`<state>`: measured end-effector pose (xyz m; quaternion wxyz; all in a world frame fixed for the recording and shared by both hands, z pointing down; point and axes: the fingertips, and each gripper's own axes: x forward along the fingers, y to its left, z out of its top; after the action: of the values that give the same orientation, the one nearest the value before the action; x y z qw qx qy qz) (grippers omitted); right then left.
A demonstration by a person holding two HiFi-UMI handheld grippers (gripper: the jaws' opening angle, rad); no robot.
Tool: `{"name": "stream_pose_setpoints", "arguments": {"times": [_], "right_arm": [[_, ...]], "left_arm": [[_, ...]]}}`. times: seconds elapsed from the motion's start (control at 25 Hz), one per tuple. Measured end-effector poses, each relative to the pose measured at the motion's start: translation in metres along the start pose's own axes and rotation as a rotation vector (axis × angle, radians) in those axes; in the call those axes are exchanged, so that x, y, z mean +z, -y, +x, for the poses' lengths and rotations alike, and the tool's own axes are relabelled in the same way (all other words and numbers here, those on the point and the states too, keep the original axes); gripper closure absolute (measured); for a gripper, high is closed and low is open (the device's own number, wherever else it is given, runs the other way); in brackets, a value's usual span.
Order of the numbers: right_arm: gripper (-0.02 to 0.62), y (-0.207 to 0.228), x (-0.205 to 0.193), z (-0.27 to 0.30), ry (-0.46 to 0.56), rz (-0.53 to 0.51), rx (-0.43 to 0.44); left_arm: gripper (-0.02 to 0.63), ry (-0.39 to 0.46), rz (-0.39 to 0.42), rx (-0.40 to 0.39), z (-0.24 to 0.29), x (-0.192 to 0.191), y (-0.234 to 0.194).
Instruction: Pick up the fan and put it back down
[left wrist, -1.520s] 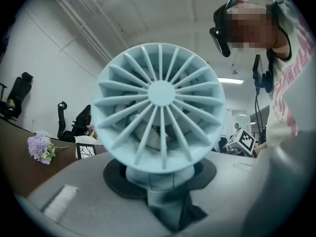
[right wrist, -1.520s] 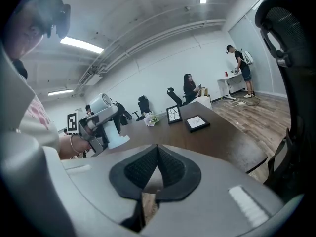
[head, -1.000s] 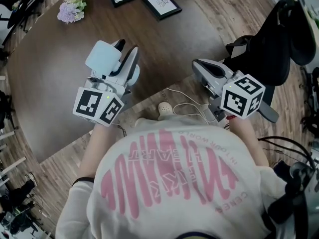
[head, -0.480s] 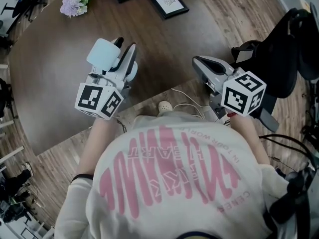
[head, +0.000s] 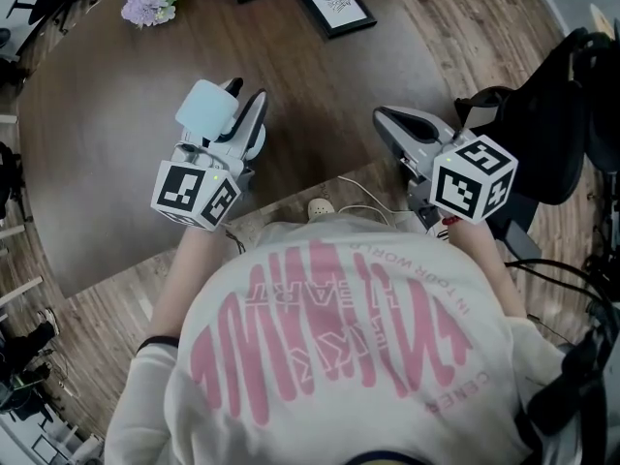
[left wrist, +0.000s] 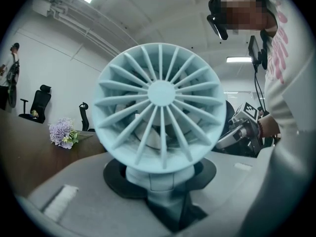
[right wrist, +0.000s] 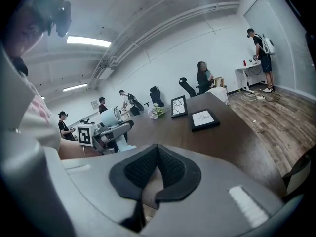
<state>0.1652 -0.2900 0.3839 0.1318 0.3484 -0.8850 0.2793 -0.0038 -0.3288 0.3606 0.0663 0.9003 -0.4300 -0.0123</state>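
- Left tool [head: 239,124]: jaws clamped on pale-blue desk fan [left wrist: 160,107] at narrow neck under grille head. Slim neck suits pads and leaves head clear.
- Fan at person's 10 o'clock, over dark desk [head: 107,163]. Cannot tell whether base touches desk.
- Right tool [right wrist: 157,169]: jaws pressed together, empty, at 2 o'clock near desk edge. Likely idle spare.
- Judgement: set-down stage. Flower bunch [head: 145,6] at 11 o'clock and picture frames [head: 335,6] at 12 sit well apart from fan.

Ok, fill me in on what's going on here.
A person holds a gripper in each hand at a dark table. The left gripper has its jaws clamped on the stem of a pale blue fan, upright over the table. The right gripper is empty, jaws together, off to the side.
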Motion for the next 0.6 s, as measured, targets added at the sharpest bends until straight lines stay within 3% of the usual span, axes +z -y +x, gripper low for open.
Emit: {"name": "stream_pose_setpoints", "arguments": {"times": [0.2, 0.6], "right_arm": [[0.589, -0.001, 0.005, 0.007, 0.001, -0.017, 0.022], [0.589, -0.004, 0.005, 0.016, -0.010, -0.030, 0.046]], "left_arm": [[0.433, -0.049, 0.020, 0.008, -0.002, -0.017, -0.006], [0.433, -0.064, 0.007, 0.035, -0.005, -0.024, -0.014]]}}
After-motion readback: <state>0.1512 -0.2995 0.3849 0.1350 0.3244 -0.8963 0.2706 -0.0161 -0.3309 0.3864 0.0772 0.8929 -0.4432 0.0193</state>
